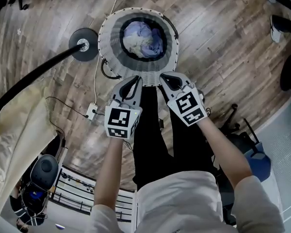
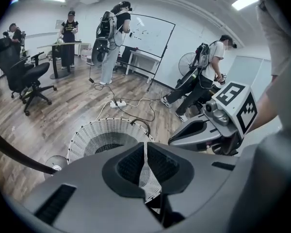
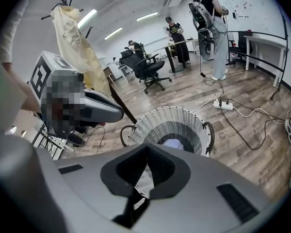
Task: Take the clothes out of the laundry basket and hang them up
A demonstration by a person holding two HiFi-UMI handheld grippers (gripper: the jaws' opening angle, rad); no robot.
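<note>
A white wicker laundry basket (image 1: 111, 42) stands on the wood floor just ahead of me. A bundle of blue and white clothes (image 1: 141, 39) lies in its bottom. Both grippers hover side by side above the basket's near rim. The left gripper (image 1: 135, 81) is shut, with nothing between its fingers. The right gripper (image 1: 167, 77) is also shut and empty. In the left gripper view the basket (image 2: 94, 135) lies beyond the closed jaws, with the right gripper (image 2: 199, 130) beside it. The right gripper view shows the basket (image 3: 150, 123), a bit of pale clothing (image 3: 174, 143) and the left gripper (image 3: 99, 108).
A coat stand's round base (image 1: 85, 45) sits left of the basket, and a cream garment (image 1: 17, 130) hangs from the stand (image 3: 80, 42). A power strip (image 1: 91, 111) and cables lie on the floor. Office chairs (image 2: 24, 76), tables and other people stand farther off.
</note>
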